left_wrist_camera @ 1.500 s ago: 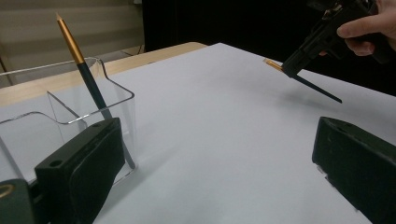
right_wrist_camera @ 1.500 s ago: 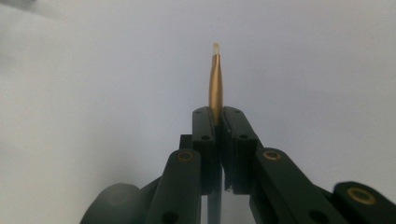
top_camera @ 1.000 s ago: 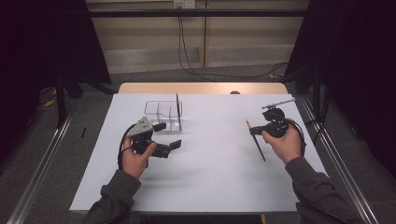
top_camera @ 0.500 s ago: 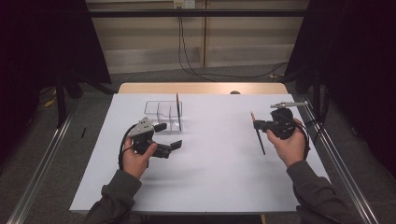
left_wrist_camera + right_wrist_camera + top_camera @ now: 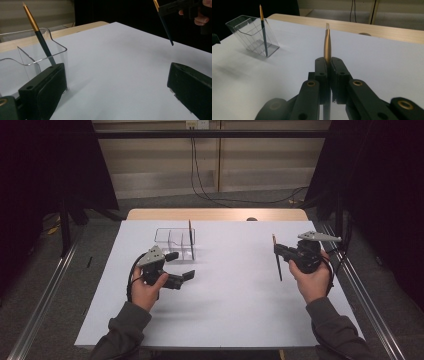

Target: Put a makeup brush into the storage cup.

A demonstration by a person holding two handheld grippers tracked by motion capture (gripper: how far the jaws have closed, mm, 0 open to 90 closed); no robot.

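A clear plastic holder [image 5: 172,239] with compartments stands at the back left of the white table [image 5: 235,300]. One dark pencil with a gold top [image 5: 190,239] stands upright in it. My left gripper [image 5: 181,266] hovers just in front of the holder with its jaws wide apart and nothing between them. In the left gripper view the holder [image 5: 58,51] and its pencil [image 5: 41,40] sit beside the left jaw. My right gripper [image 5: 277,251] is shut on a second pencil [image 5: 278,267] that hangs point down above the table's right side. Its gold end [image 5: 327,47] rises between the closed jaws.
The wooden table edge [image 5: 215,214] runs along the back, with a small dark object [image 5: 251,219] on it. Cables [image 5: 220,195] lie on the floor behind. Metal rails [image 5: 45,305] run along both sides of the table.
My right hand has carried the held pencil a little to the right. The left hand and the holder have stayed where they were.
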